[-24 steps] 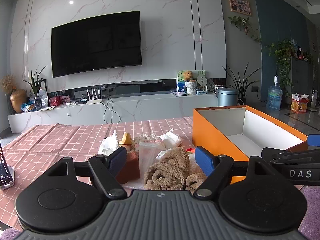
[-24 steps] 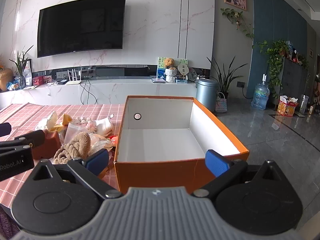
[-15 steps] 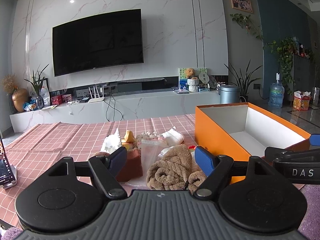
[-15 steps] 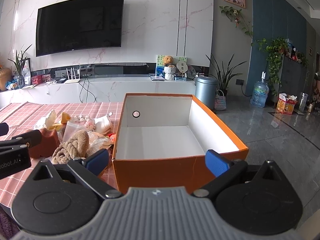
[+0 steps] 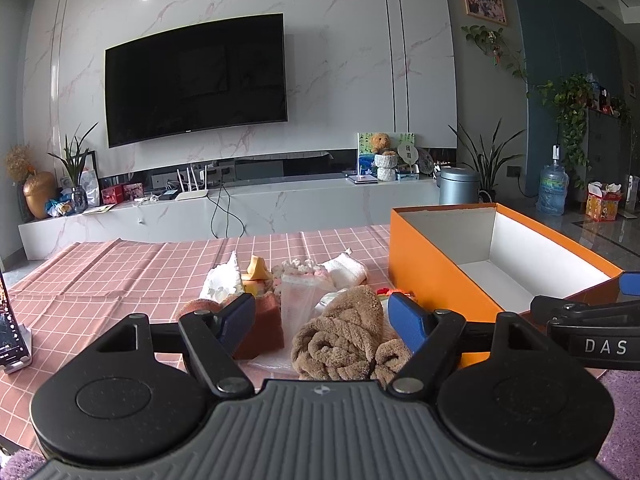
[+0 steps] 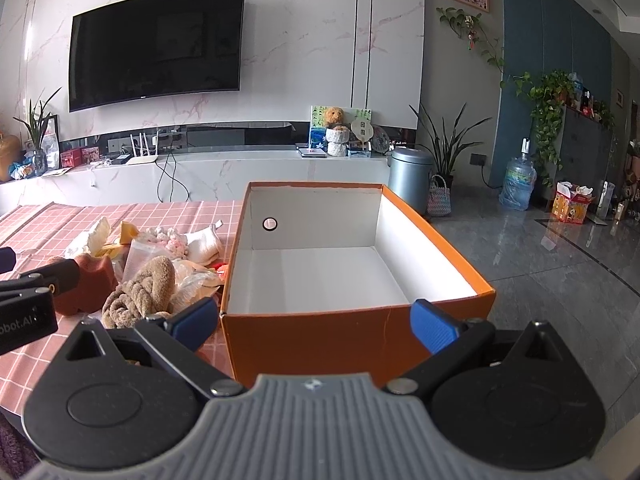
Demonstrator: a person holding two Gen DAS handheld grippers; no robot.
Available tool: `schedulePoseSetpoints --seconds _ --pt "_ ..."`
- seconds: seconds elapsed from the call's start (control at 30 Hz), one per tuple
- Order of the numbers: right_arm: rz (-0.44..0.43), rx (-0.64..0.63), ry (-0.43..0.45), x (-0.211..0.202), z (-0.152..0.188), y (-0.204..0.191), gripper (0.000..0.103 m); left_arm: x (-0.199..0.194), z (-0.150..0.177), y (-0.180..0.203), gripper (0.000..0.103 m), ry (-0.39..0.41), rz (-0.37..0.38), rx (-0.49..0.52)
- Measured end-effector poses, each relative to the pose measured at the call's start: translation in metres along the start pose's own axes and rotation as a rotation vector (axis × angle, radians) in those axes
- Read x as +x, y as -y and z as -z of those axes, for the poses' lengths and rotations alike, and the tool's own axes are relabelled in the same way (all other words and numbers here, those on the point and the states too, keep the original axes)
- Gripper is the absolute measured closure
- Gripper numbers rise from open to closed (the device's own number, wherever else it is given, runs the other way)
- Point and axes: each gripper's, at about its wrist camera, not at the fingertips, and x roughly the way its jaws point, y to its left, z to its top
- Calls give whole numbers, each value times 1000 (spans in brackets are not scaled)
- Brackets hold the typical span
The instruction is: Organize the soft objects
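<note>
A heap of soft things lies on the pink checked tablecloth (image 5: 100, 276): a brown knotted plush (image 5: 340, 336), a rust-red sponge block (image 5: 262, 322), white cloths (image 5: 346, 270) and a clear bag (image 5: 298, 300). My left gripper (image 5: 322, 318) hovers just short of the brown plush (image 6: 140, 292), open, with nothing touching its blue pads. An orange box (image 6: 436, 240) with an empty white inside stands to the right of the heap. My right gripper (image 6: 314, 324) is open, its fingers spread in front of the box's near wall (image 6: 316, 344).
A phone on a stand (image 5: 12, 340) sits at the table's left edge. Beyond the table are a white TV bench (image 5: 240, 204), a wall-mounted TV (image 5: 196, 78), a grey bin (image 6: 410, 178), plants and a water bottle (image 6: 518, 180). Grey tiled floor lies to the right.
Both views have drifted slightly; the heap and the box sit a little lower and closer in frame. Both grippers stay open and nothing has been picked up.
</note>
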Motion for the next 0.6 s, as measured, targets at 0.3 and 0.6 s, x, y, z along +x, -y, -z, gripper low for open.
schedulePoseSetpoints --seconds 0.3,0.6 --pt "1 -5 -4 -1 1 0 2 3 5 1 14 -9 4 -9" --pt "0 -12 -16 1 2 -1 2 3 7 2 14 -12 6 -14"
